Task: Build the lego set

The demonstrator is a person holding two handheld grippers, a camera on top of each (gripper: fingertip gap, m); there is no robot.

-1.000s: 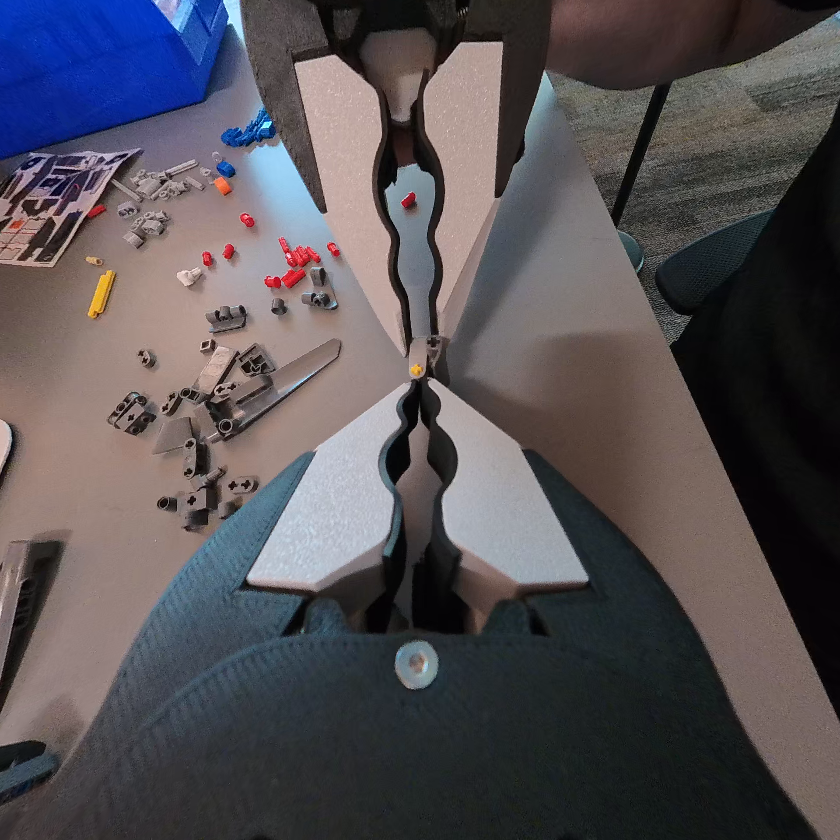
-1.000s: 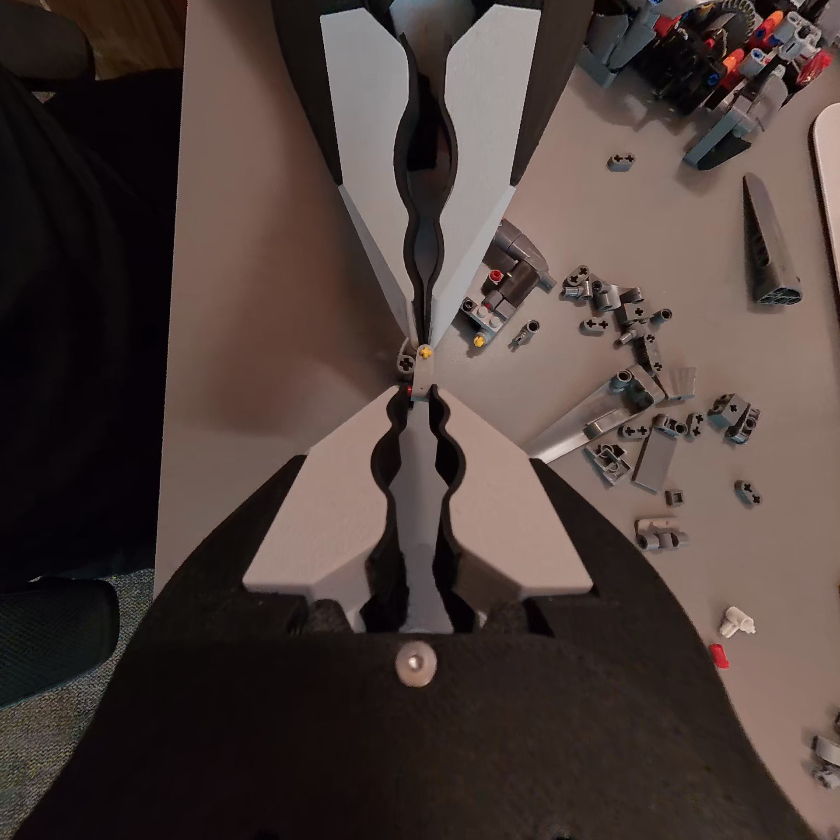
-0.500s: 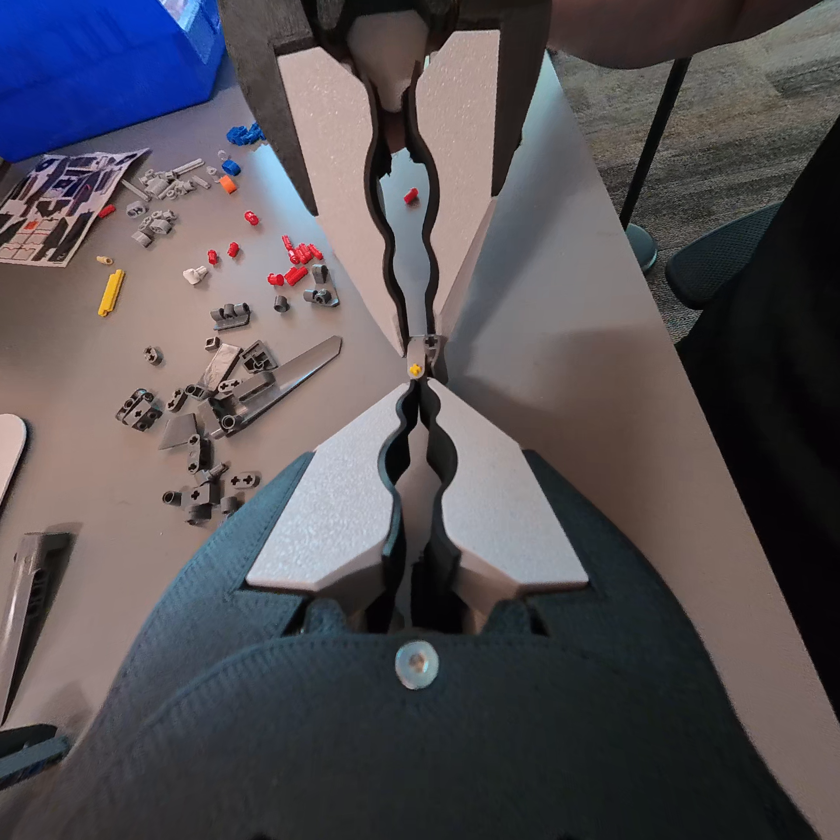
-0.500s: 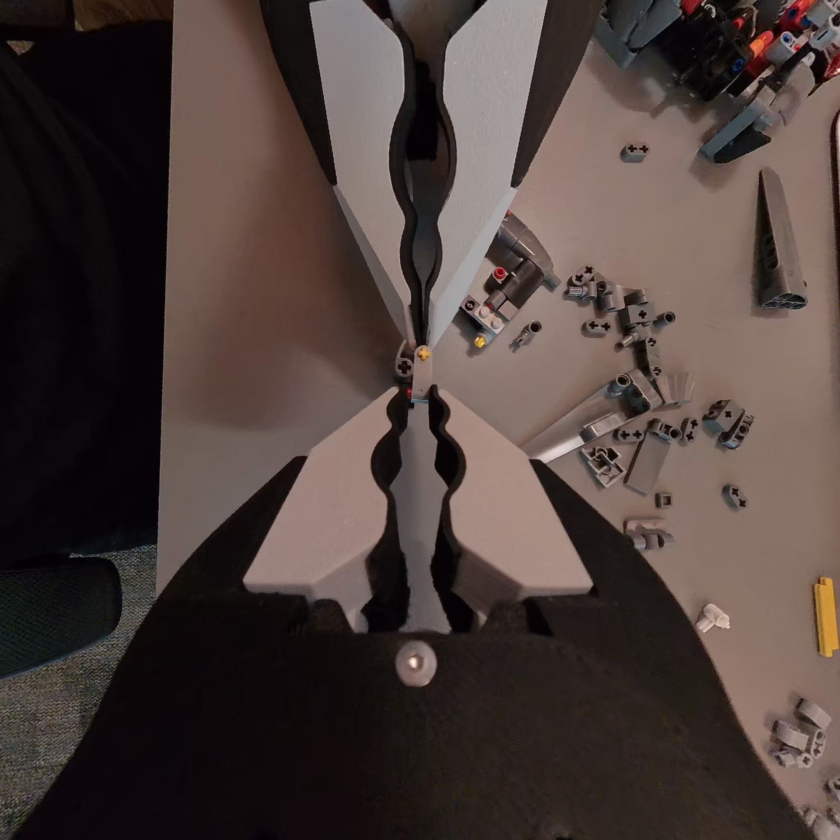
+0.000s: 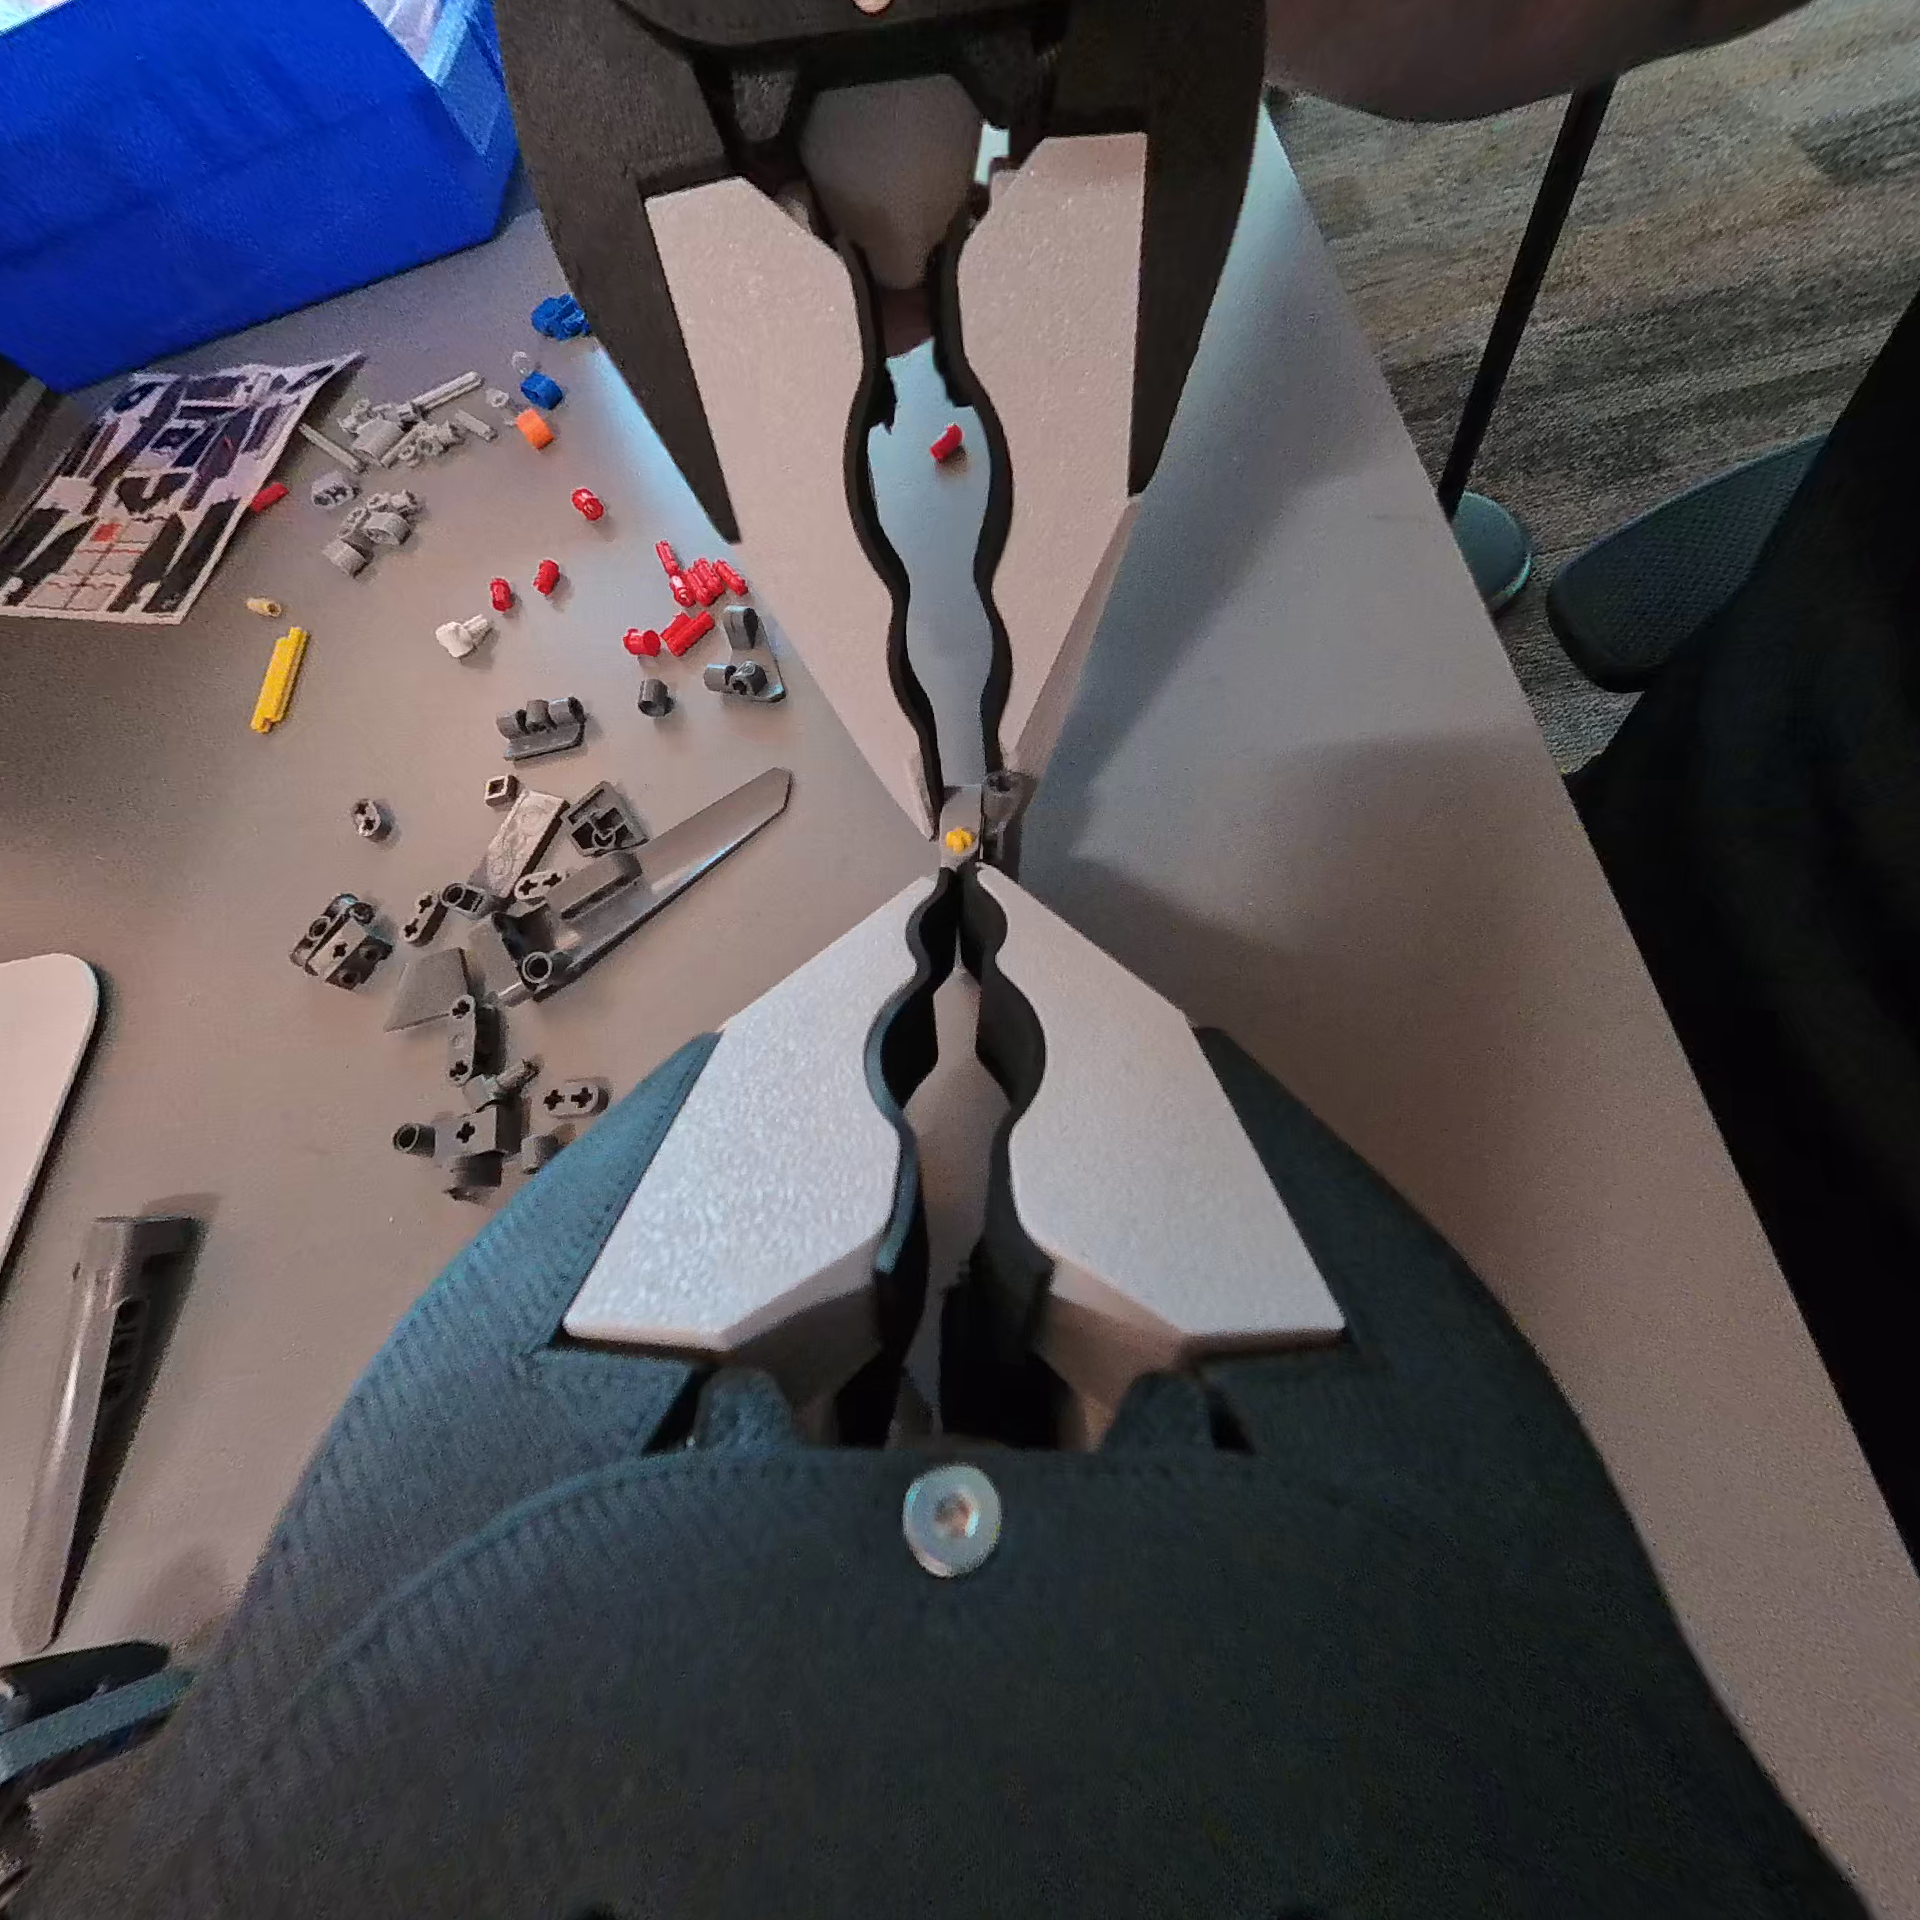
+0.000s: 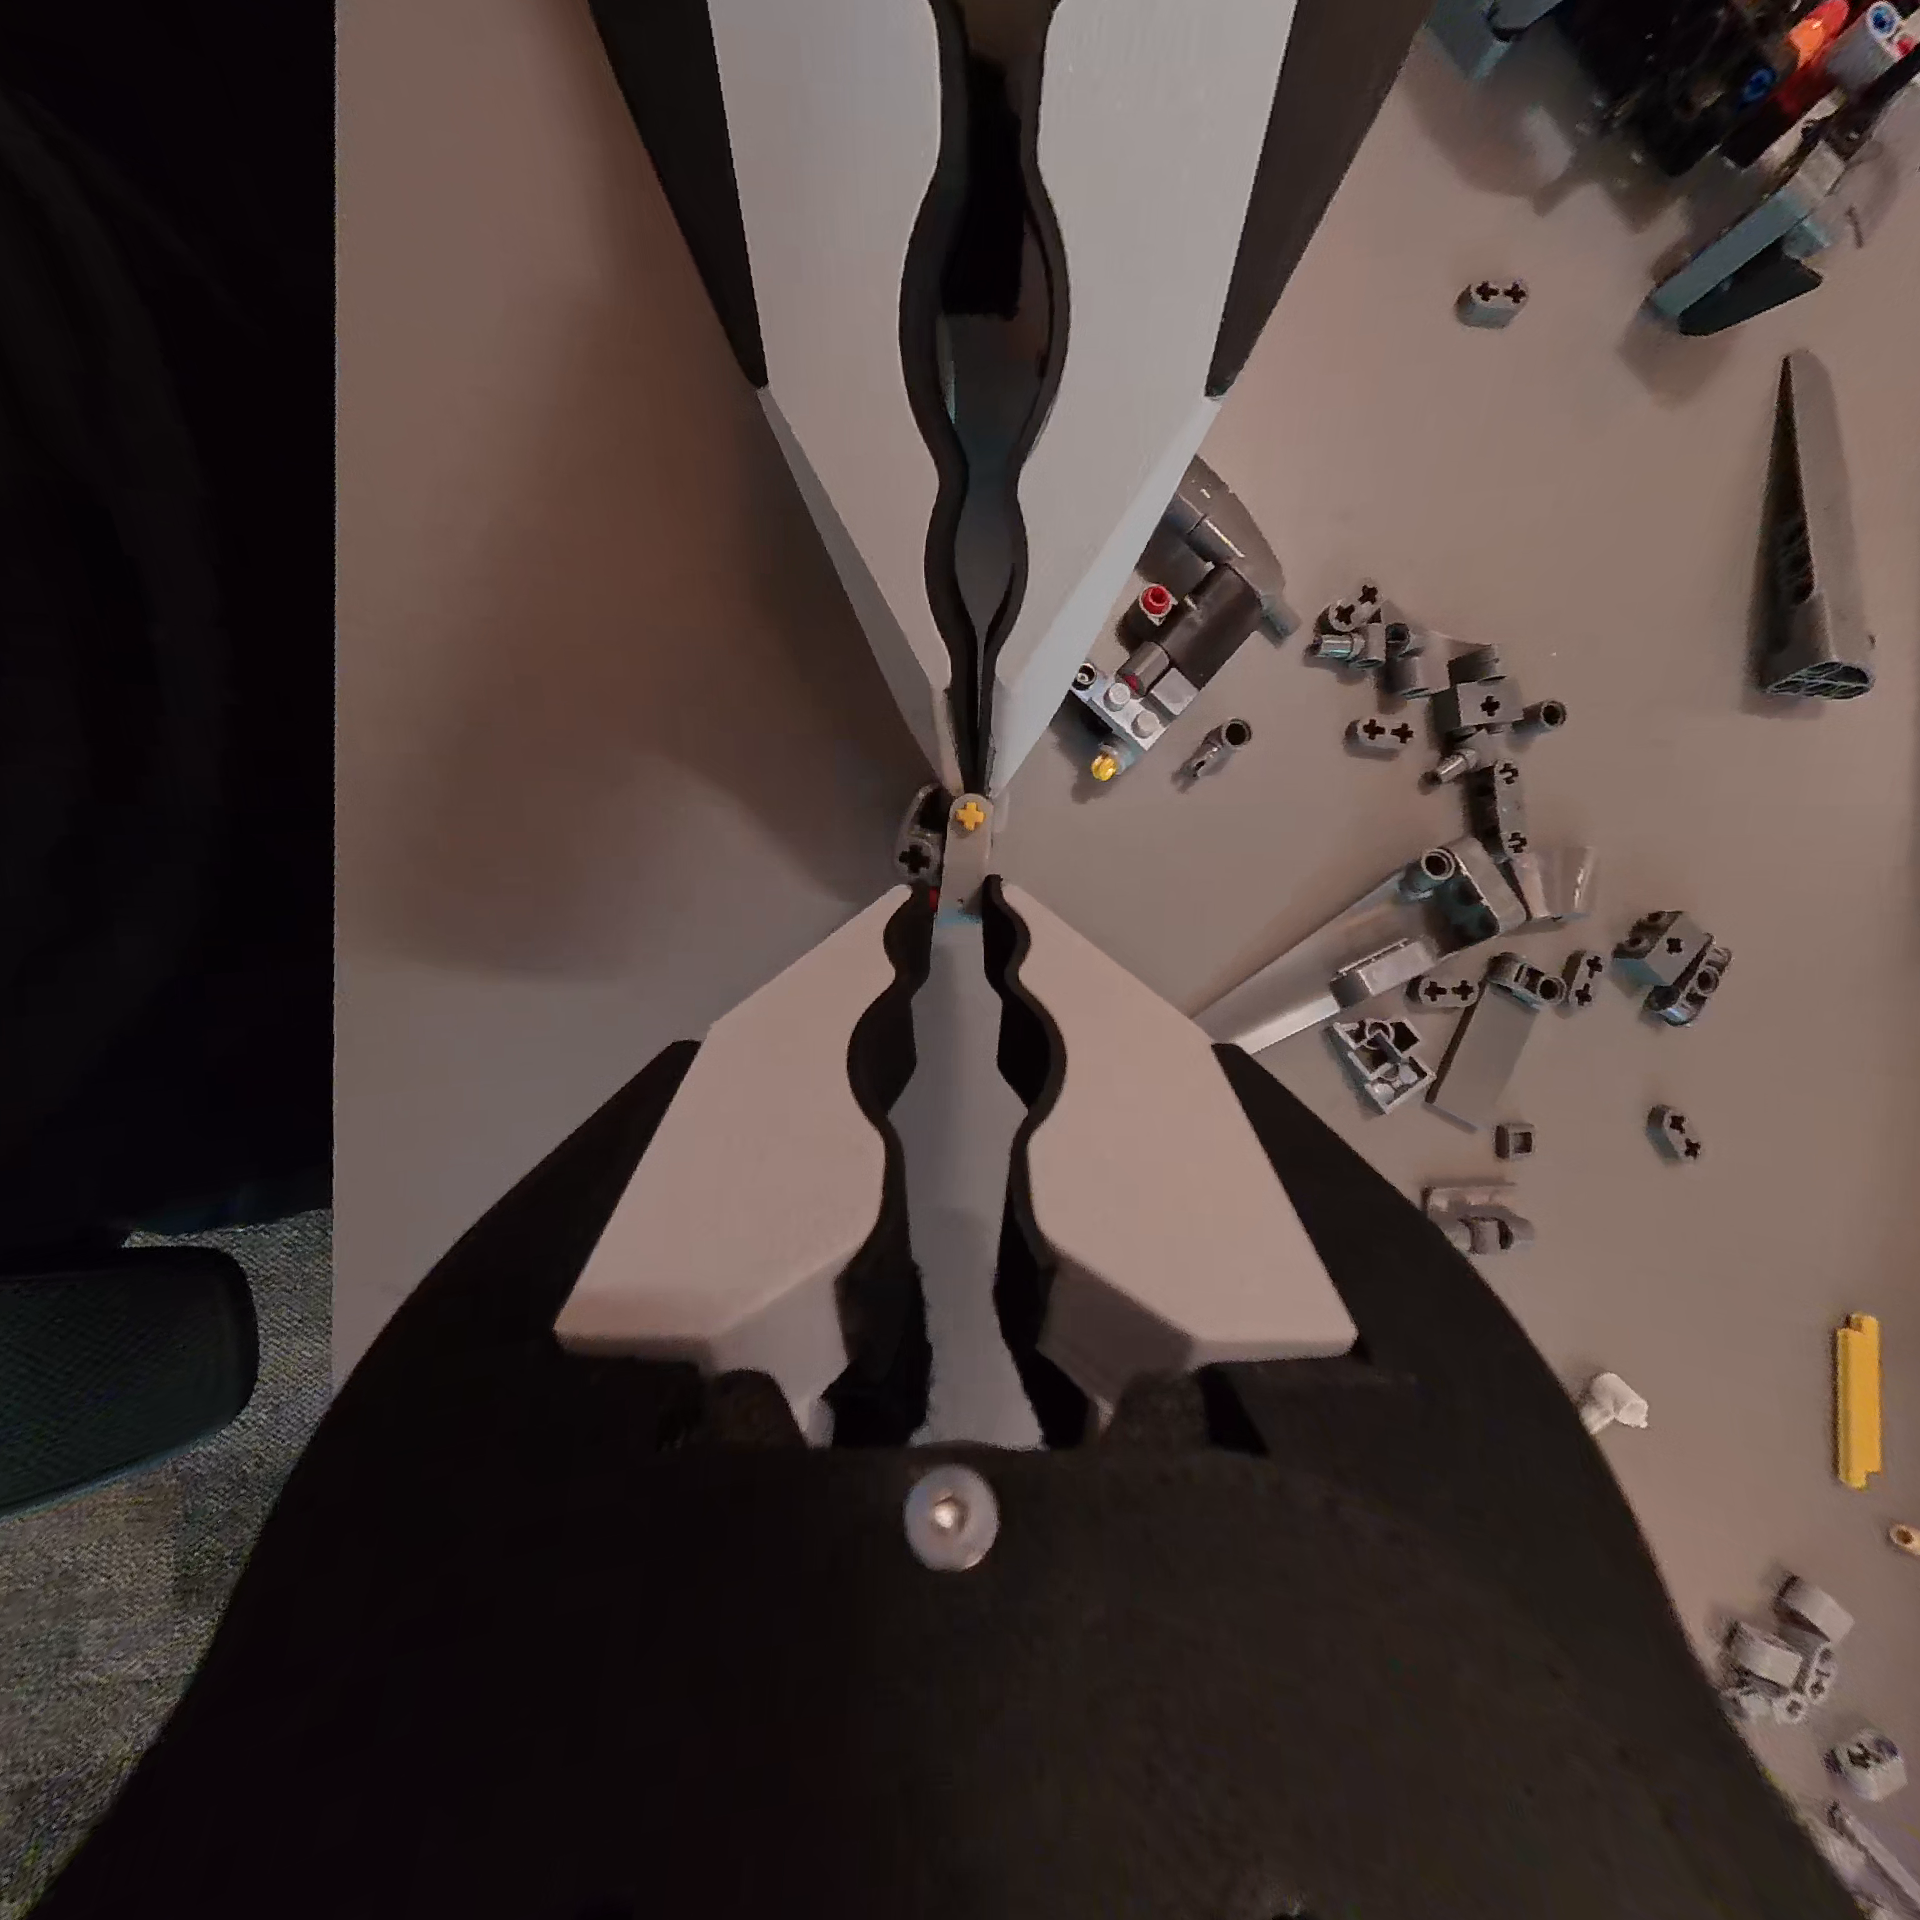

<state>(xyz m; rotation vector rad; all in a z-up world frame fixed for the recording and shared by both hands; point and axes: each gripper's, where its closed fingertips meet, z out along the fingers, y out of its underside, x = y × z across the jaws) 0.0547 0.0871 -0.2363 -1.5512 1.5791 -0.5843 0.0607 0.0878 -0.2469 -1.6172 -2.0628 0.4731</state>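
A small light grey beam (image 5: 961, 816) with a yellow axle end (image 5: 958, 837) hangs in the air between my two grippers, which meet tip to tip. A dark grey connector (image 6: 916, 840) sits on its side. My right gripper (image 6: 961, 906) is shut on one end of the beam; it also shows at the top of the left wrist view (image 5: 961, 795). My left gripper (image 5: 954, 883) is shut at the yellow-axle end; it comes in from the top of the right wrist view (image 6: 977, 774). What its pads pinch there is partly hidden.
The grey table (image 5: 1299, 935) carries loose grey parts (image 5: 499, 935), a long grey blade panel (image 5: 686, 852), red pins (image 5: 686, 613), a sheet (image 5: 156, 488) and a blue bin (image 5: 208, 156). A grey sub-assembly (image 6: 1184, 644) lies close by. A chair (image 5: 1662, 571) stands at the table edge.
Both grippers have drifted a little together with the beam between them; the table parts have shifted in both views. Both grips look the same as before.
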